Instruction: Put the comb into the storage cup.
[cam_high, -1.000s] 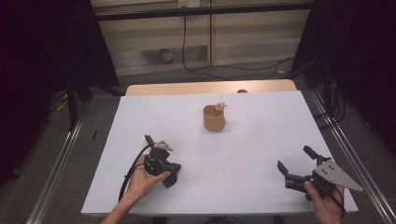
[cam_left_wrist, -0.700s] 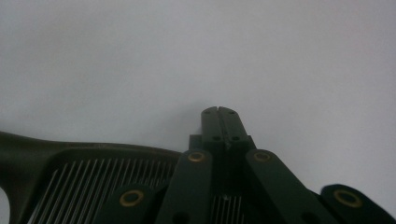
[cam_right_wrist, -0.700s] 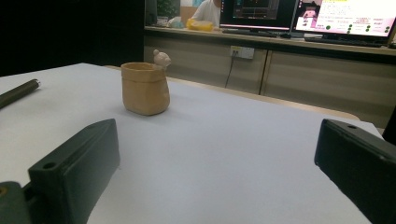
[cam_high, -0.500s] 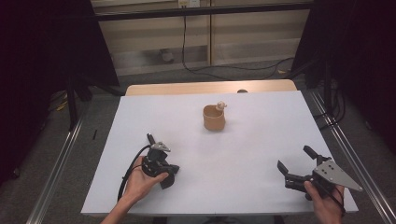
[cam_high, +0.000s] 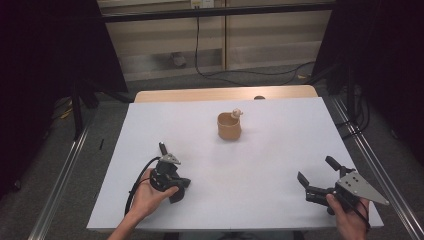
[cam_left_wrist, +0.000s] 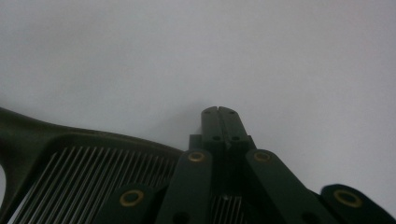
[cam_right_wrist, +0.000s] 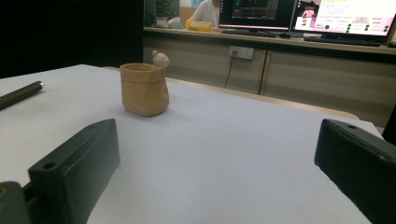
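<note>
A small tan pot (cam_high: 229, 127) with a little bear figure (cam_high: 237, 113) on its rim stands upright at the middle of the white table top (cam_high: 270, 150). My left gripper (cam_high: 161, 146) rests near the front left in a hand, well short of the pot. In the left gripper view its black jaws (cam_left_wrist: 218, 110) are pressed together over bare white surface, with nothing between them. My right gripper (cam_high: 316, 170) is held low at the front right, jaws spread wide and empty. The right gripper view looks between them toward the pot (cam_right_wrist: 144, 91) and bear (cam_right_wrist: 161, 59), still some way off.
A wooden table edge (cam_high: 225, 94) shows behind the white top. Metal rails (cam_high: 60, 195) run along both sides on the floor, with cables (cam_high: 250, 75) at the back. In the right gripper view, a counter with lit monitors (cam_right_wrist: 261, 14) stands beyond the table.
</note>
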